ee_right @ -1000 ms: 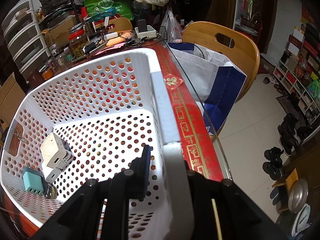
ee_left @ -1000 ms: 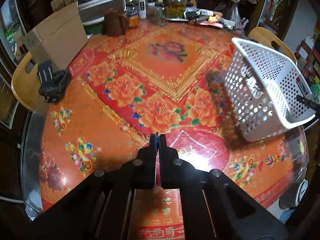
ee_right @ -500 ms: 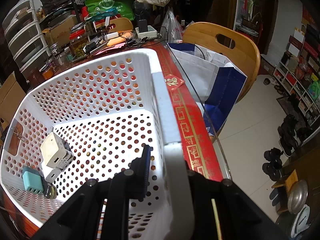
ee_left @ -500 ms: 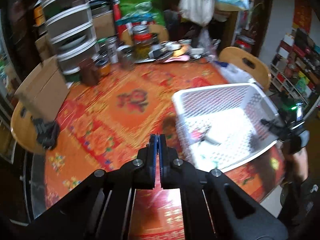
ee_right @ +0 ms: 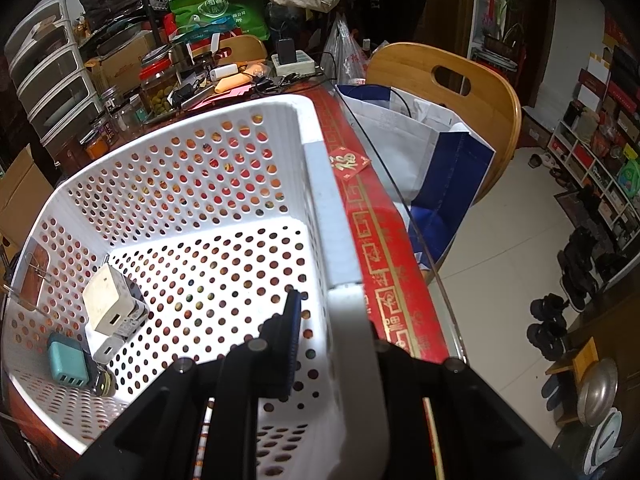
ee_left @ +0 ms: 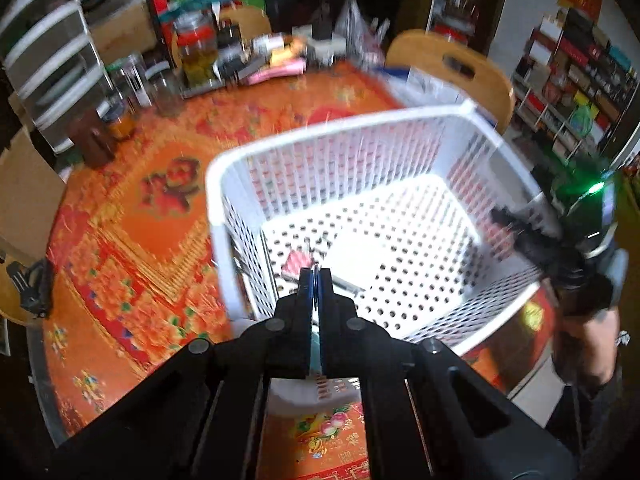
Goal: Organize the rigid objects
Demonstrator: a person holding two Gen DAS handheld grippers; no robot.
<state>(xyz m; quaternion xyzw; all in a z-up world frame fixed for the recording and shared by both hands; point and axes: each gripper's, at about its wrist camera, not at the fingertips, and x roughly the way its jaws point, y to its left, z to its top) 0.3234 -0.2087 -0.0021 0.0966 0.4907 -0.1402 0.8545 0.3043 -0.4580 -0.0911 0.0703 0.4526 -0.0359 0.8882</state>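
My right gripper pinches the white perforated plastic basket's rim to steady it; my left gripper, pressed together and seemingly empty, hangs above it.

White perforated plastic basket; round bench clothed in orange-red floral print with gold borders; boxy white plug-in charger; small teal multi-port charger; blue-and-white bag; black right gripper with blue pad.

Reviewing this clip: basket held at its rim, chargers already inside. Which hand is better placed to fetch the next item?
Left. The left gripper is shut on nothing and hangs free above the white basket. The right gripper is clamped on the basket's rim, steadying it, so it is occupied.
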